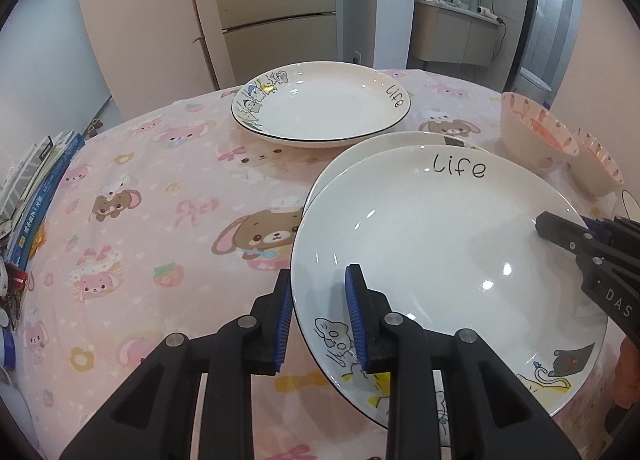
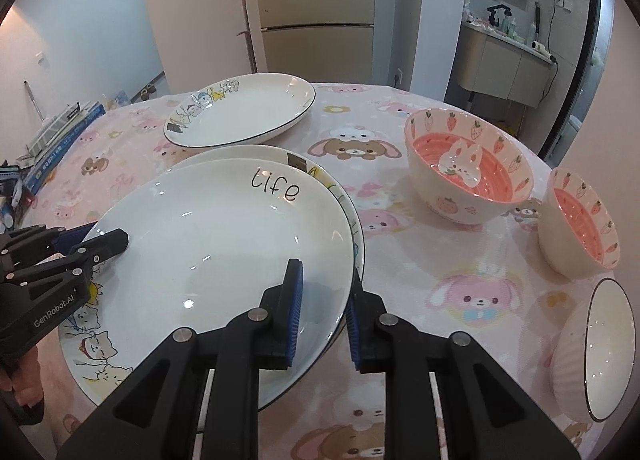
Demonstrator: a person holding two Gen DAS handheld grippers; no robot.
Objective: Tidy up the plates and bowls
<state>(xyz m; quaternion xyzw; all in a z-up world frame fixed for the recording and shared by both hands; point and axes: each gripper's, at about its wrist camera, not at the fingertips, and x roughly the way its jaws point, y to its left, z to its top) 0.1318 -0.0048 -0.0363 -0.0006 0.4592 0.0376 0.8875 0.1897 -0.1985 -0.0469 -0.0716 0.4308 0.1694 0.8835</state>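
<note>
A white "life" plate (image 1: 440, 252) (image 2: 224, 244) with cartoon cats lies on top of a second plate (image 1: 380, 144) (image 2: 357, 236), a little off-centre. My left gripper (image 1: 319, 269) (image 2: 102, 236) straddles its near-left rim, with a sliver of cloth showing between the outer pad and the rim. My right gripper (image 2: 324, 280) (image 1: 568, 226) pinches the opposite rim, one pad inside and one outside. A third matching plate (image 1: 320, 108) (image 2: 248, 108) sits alone farther back. Two pink strawberry bowls (image 2: 468, 176) (image 2: 580, 220) and a white ribbed bowl (image 2: 596, 348) stand to the right.
The round table wears a pink bunny-print cloth (image 1: 160, 200). Books (image 1: 40, 180) (image 2: 60, 128) are piled along its left edge. A person's hand (image 2: 20, 384) holds the left gripper. A cabinet and a bathroom doorway lie beyond the table's far edge.
</note>
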